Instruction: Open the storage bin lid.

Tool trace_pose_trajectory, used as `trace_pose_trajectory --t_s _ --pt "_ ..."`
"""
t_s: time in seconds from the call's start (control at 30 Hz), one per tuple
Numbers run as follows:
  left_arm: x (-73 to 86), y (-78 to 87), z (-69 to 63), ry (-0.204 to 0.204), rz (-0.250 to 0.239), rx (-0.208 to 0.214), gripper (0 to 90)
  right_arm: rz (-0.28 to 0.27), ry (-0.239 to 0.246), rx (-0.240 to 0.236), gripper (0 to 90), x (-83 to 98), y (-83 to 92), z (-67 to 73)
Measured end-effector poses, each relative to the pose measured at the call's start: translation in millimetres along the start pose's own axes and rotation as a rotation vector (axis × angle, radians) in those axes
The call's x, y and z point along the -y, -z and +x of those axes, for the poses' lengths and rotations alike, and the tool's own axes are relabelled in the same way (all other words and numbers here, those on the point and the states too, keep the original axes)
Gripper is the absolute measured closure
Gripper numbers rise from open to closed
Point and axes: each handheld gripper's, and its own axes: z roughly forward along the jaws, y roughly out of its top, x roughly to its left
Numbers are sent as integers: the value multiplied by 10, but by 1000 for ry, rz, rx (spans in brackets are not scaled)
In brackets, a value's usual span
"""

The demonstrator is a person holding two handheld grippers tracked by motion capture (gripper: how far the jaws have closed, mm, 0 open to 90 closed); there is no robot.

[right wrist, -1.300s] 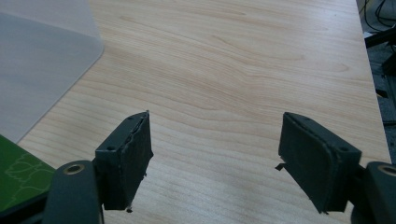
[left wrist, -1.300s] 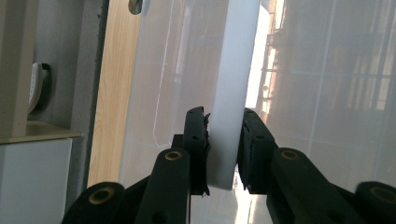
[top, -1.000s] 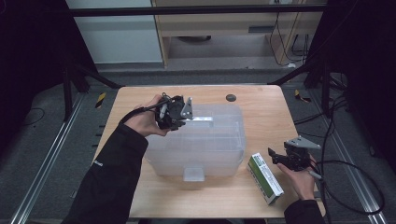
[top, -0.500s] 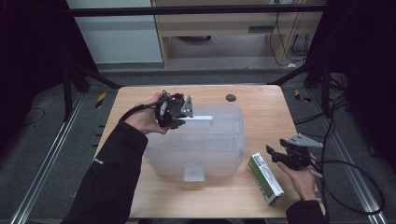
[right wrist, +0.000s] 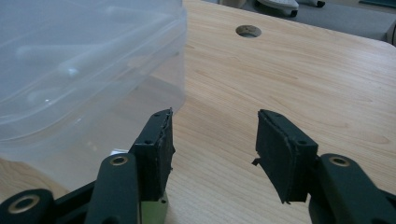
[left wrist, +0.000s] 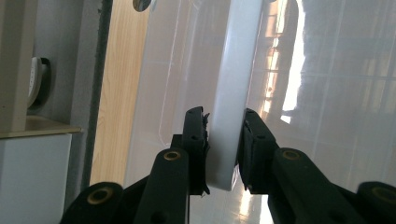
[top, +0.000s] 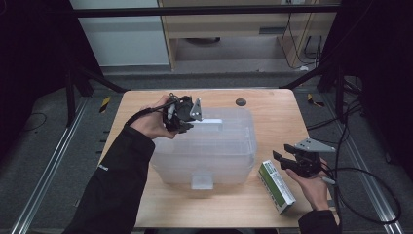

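Wooden counter (top: 272,112) carries my clear bin (top: 204,151). Left claw (left wrist: 223,140) stays clamped on its white latch (left wrist: 233,88); right claw (right wrist: 212,140), apart, has barely shifted beside the green box (top: 276,186).

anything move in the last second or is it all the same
Almost nothing changed. The right gripper edged slightly toward the green box, open and empty. The left gripper stayed clamped on the white latch at the far side of the plastic bin, which did not move.

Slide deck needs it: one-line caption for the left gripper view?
Left tongs shut on the white latch of a translucent storage bin.
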Motion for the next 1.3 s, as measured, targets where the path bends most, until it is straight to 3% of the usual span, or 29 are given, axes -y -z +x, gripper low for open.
trace_pose_trajectory --t_s 0.23,0.57,0.93,1.3 --pt "1 8 16 7 -7 -18 733 5 7 -29 507 -52 40 56" --pt "-8 18 18 5 -8 -56 726 25 44 -114 712 -151 114 185" --pt "-5 24 39 17 -19 -88 719 46 86 -195 874 -213 115 330" --pt "-10 31 82 28 -26 -140 710 64 92 -245 900 -218 53 404"
